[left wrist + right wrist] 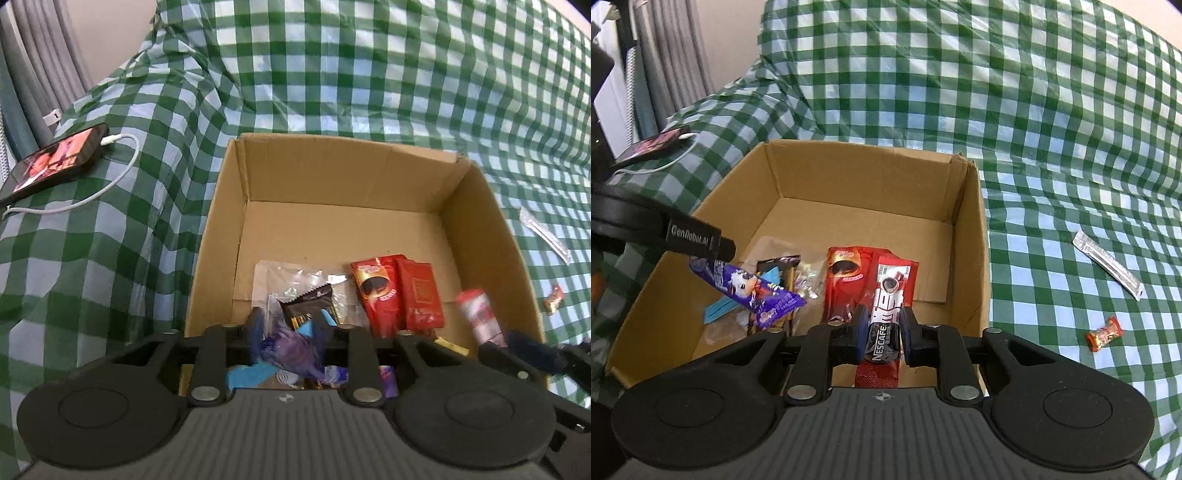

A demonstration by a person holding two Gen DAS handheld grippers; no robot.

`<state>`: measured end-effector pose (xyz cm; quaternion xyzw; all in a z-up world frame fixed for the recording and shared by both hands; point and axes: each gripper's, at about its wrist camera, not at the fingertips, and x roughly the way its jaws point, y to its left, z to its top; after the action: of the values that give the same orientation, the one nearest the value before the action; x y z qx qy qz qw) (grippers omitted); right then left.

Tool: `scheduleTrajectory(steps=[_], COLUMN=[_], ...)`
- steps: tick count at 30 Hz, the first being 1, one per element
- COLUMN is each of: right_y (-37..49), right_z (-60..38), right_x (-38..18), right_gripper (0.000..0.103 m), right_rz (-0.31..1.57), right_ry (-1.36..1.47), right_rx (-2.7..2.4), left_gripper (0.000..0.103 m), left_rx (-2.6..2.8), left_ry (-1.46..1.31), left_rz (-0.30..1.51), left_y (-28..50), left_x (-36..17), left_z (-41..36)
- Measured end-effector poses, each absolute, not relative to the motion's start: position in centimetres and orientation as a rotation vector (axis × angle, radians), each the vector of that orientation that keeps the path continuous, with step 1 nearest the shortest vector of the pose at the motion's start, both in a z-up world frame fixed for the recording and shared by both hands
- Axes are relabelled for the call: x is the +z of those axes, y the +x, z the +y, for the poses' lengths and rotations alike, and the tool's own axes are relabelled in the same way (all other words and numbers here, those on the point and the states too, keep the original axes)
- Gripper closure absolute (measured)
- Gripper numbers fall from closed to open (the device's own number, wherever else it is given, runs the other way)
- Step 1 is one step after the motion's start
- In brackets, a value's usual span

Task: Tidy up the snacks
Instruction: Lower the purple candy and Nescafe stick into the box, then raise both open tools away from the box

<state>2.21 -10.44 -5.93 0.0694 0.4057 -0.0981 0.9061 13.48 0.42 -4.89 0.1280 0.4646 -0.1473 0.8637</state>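
Note:
A cardboard box (480,236) (971,236) sits on a green checked cloth. In it lie red coffee packets (399,295) (846,280), a black packet (310,302) and clear wrappers. My left gripper (288,332) is shut on a purple snack bar (295,350), held over the box's near left; the right wrist view shows that bar (750,288) hanging from the left gripper. My right gripper (882,328) is shut on a Nescafe stick (886,314), held over the box's near edge; the stick also shows blurred in the left wrist view (480,317).
A silver stick packet (1108,264) (545,234) and a small red candy (1104,334) (554,299) lie on the cloth right of the box. A phone (51,162) (653,147) with a white cable lies at the left.

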Motion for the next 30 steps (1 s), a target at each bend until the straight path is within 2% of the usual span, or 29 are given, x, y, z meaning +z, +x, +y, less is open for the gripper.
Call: scheduleTrajectory(steps=[1,2,5,13,24,30], right_y=[2.6,2.9,3.1,-1.5,-10.5,-13.9], right_z=[-10.6,-10.9,-11.4,-10.0,-4.9,-3.2], right_x=[-6.0,-6.0,-5.4,-3.0,0.3,1.3], right_gripper=[0.056,0.039,0.025,0.012,0.006,0.005], right_rz=[0.842,0.842,0.813,0.823,0.746,0.709], right_ry=[0.147,0.156,0.166,0.191,0.113,0.072], right_rx=[-0.205,-0.213,-0.239,-0.247,-0.223,-0.215], left_gripper=[0.011,0.000,0.000,0.000,0.000,0.000], left_rx=[-0.300,-0.284,-0.278,-0.276,-0.241,-0.233], left_ry=[0.274,0.281,0.291,0.336,0.252,0.234], left_rz=[0.972,0.960,0.883,0.858,0.843,0.822], left_y=[13.7,13.8,12.8,6.5,-3.6,-6.7], left_x=[-4.9,-4.7,-3.4,-1.0,1.0,2.0], left_z=[0.4,0.4,1.1,3.6,8.7,9.9])
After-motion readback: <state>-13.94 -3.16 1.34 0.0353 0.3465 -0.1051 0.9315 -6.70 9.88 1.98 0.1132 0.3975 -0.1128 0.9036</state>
